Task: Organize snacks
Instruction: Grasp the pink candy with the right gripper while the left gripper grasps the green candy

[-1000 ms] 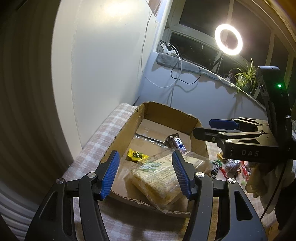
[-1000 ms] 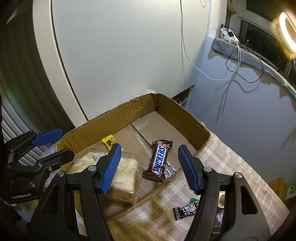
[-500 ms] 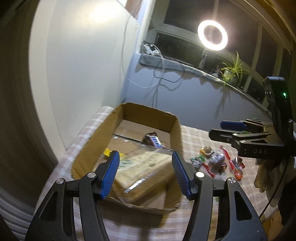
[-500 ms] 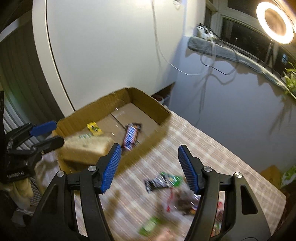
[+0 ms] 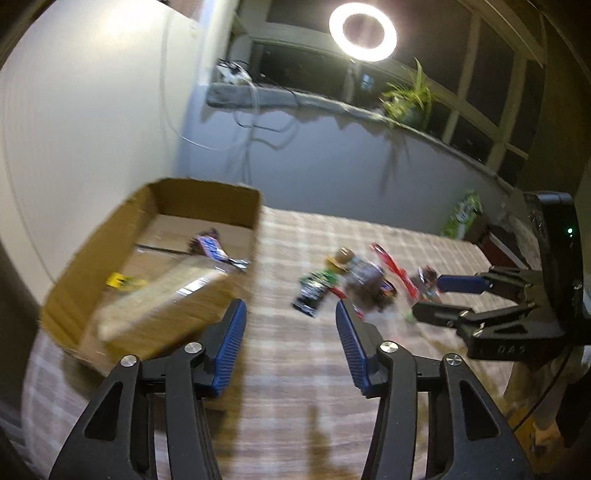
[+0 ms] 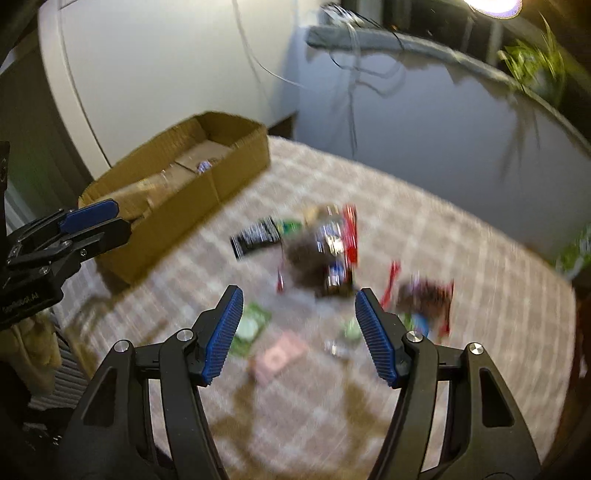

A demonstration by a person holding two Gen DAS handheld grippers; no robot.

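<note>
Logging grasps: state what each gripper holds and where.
Nothing is held: left gripper and right gripper are both open, empty, above the checked tablecloth.

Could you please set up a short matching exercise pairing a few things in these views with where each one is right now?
Things:
1. Snickers bar
2. black-and-green packet
3. ring light
4. potted plant

Places:
A. on the window ledge
B. inside the cardboard box
C. high up by the window
D. loose on the checked tablecloth

Pairs: 1-B, 2-D, 3-C, 4-A
</note>
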